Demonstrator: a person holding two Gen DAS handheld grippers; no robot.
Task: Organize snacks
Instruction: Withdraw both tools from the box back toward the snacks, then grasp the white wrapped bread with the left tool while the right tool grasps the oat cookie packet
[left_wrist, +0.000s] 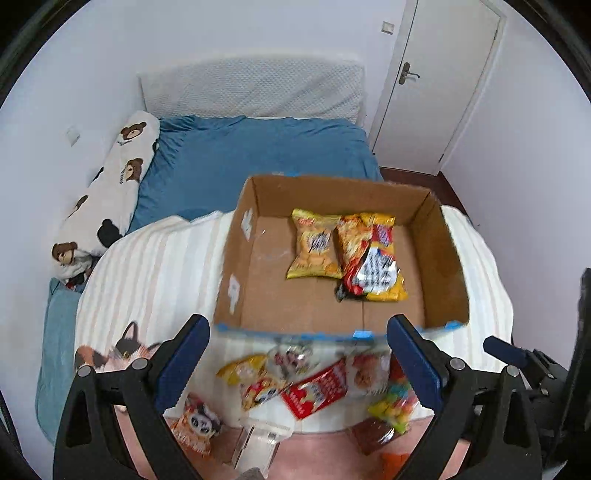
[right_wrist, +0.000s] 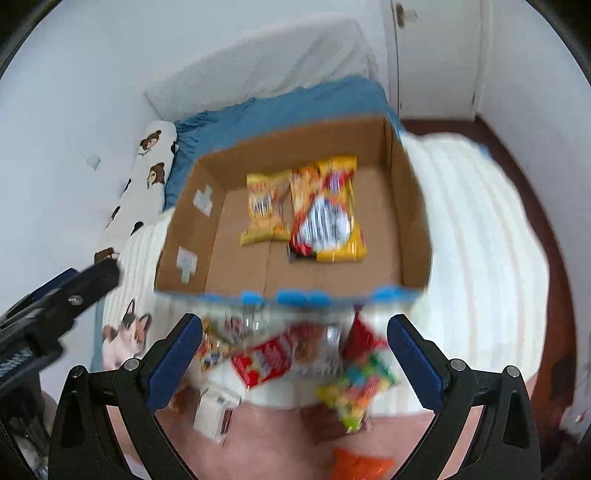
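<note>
An open cardboard box (left_wrist: 443, 258) (right_wrist: 413, 229) sits on a striped white blanket. It holds a yellow snack bag (left_wrist: 314, 245) (right_wrist: 264, 210) and a red-and-yellow bag (left_wrist: 369, 258) (right_wrist: 328, 214). A pile of loose snacks lies in front of the box: a red packet (left_wrist: 317, 389) (right_wrist: 266, 358), a colourful candy bag (left_wrist: 393, 408) (right_wrist: 360, 387), a panda packet (left_wrist: 195, 424) and a clear packet (left_wrist: 258, 439). My left gripper (left_wrist: 297, 360) is open and empty above the pile. My right gripper (right_wrist: 295, 358) is open and empty above the pile too.
A bed with a blue sheet (left_wrist: 258, 151) and a bear-print pillow (left_wrist: 110, 184) lies behind the box. A white door (left_wrist: 436, 81) is at the back right. A cat-print blanket (left_wrist: 110, 354) lies left. The other gripper shows at each view's edge (left_wrist: 517, 354) (right_wrist: 55, 302).
</note>
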